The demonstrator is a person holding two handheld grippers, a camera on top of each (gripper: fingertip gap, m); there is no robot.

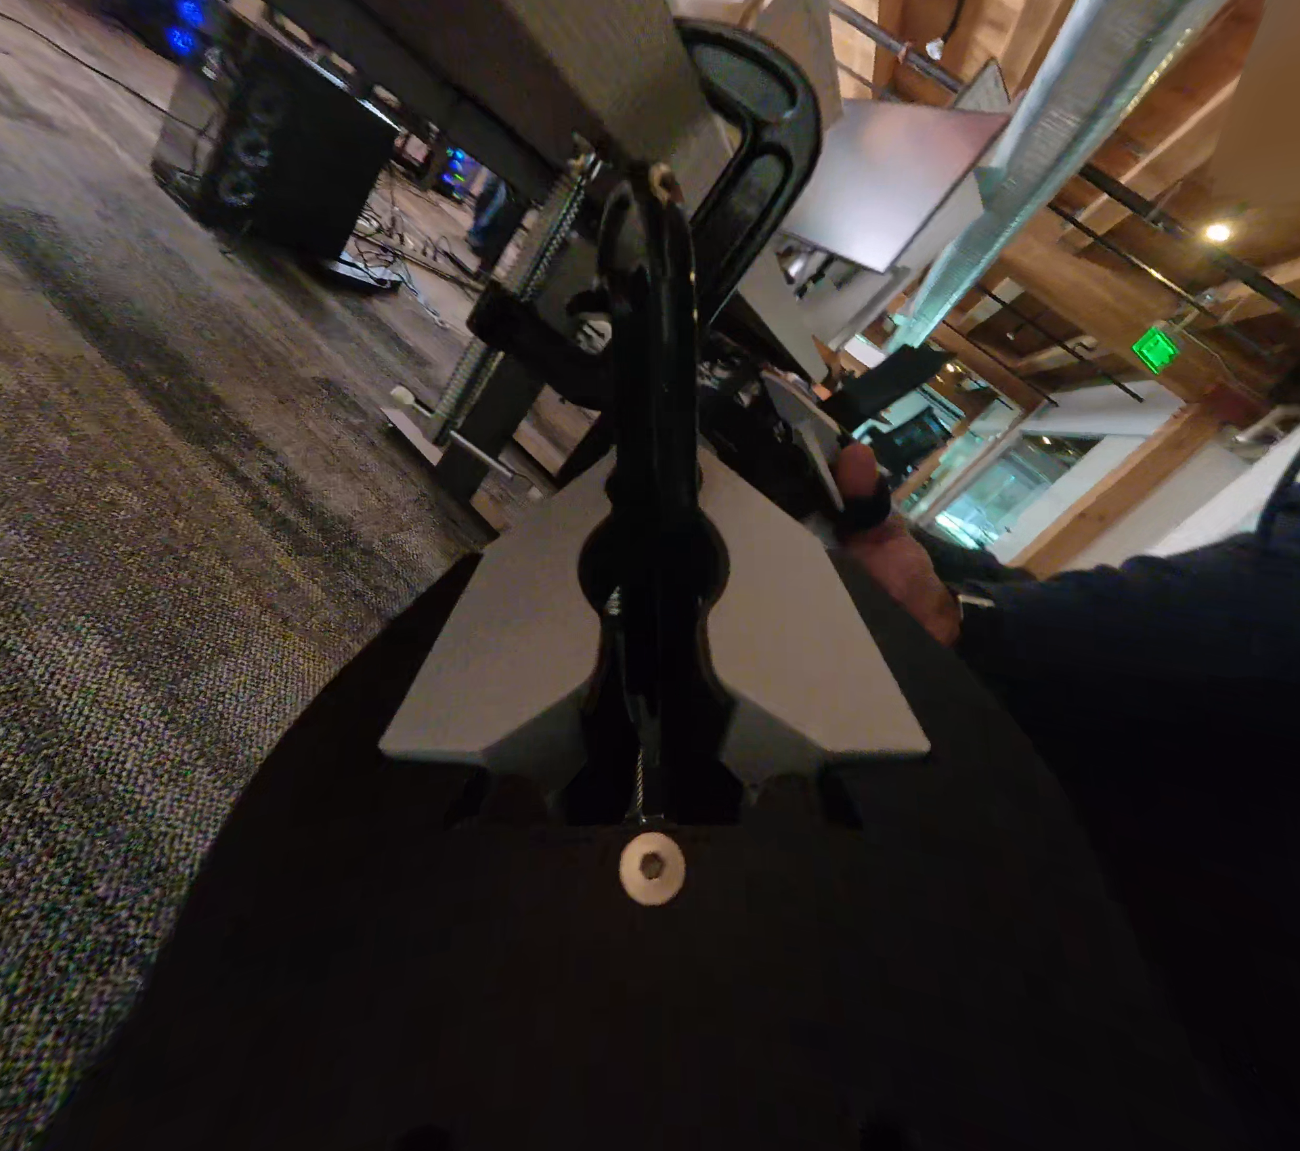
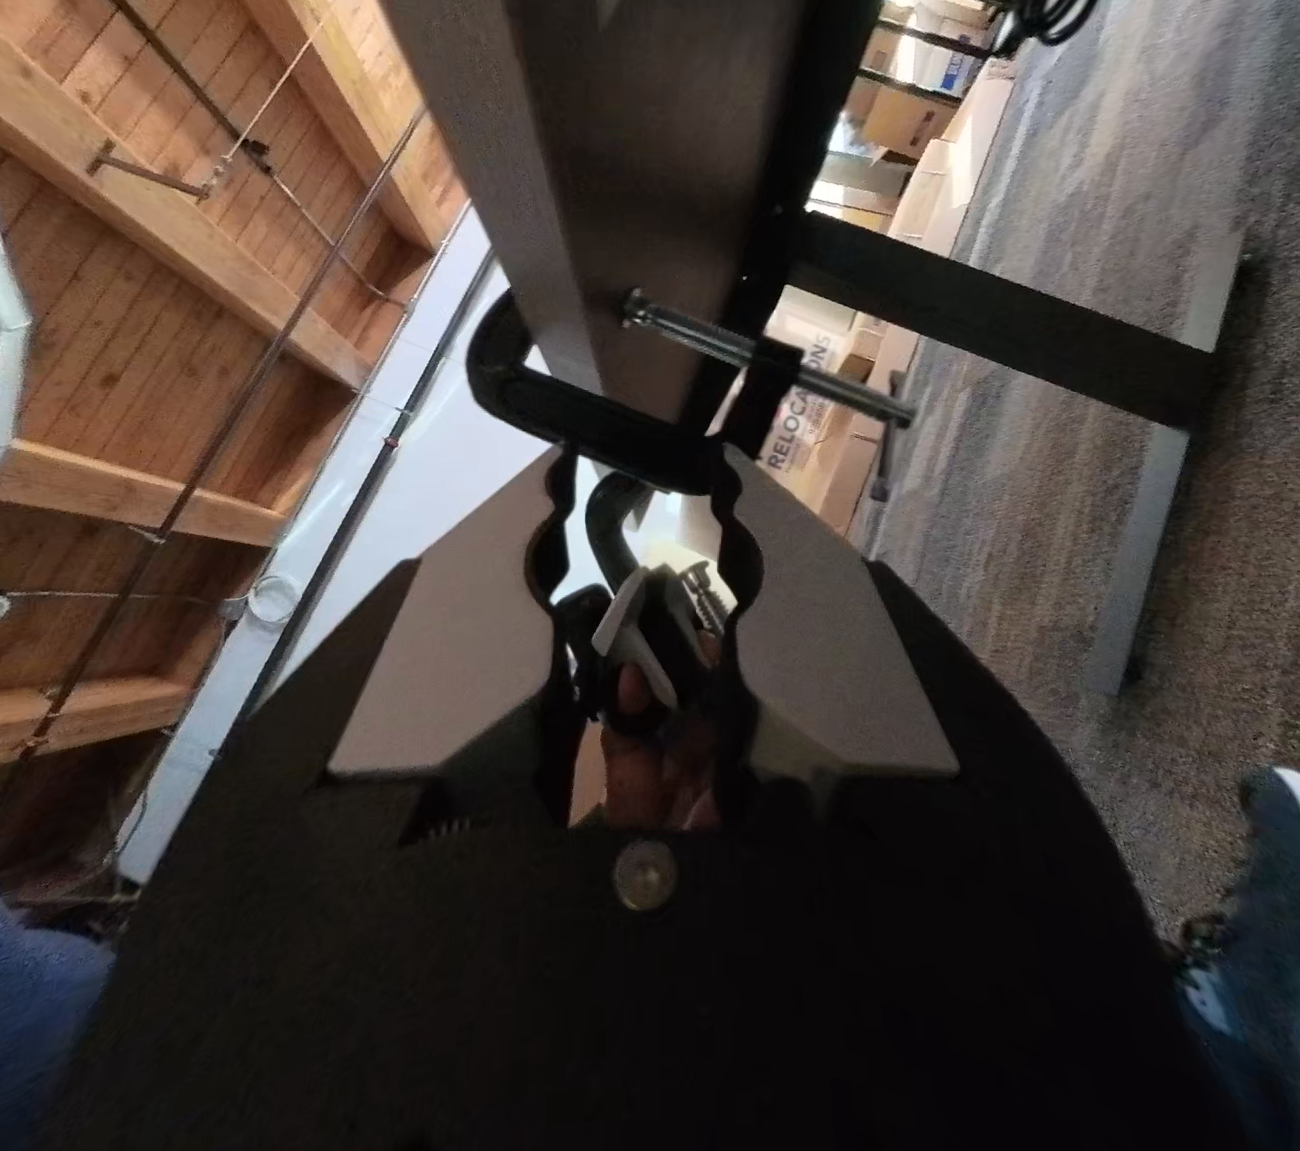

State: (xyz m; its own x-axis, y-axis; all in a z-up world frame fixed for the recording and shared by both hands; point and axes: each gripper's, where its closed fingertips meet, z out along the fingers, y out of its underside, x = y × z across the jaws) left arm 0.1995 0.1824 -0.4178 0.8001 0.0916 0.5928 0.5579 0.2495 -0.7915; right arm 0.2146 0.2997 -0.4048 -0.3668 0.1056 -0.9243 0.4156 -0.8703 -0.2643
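A black C-clamp [image 2: 619, 424] sits on the edge of a grey table [image 2: 563, 132], its screw [image 2: 746, 354] bearing on the underside. My right gripper [image 2: 644, 463] is shut on the back of this clamp's frame. My left gripper [image 1: 654, 484] is shut on a second, smaller black C-clamp [image 1: 651, 287], whose curved top reaches the table edge [image 1: 563, 27] beside the first clamp [image 1: 767, 132]. Through the right gripper's gap, the smaller clamp [image 2: 608, 519] and the left gripper [image 2: 633, 625] with a hand on it show.
Grey carpet [image 1: 141, 484] lies below. A black computer tower [image 1: 281, 160] and cables stand under the table. A black table leg [image 2: 985, 315] and cardboard boxes [image 2: 816, 470] are to the right. A person's shoe [image 2: 1266, 836] is near. A hand and dark sleeve [image 1: 914, 568] hold the other gripper.
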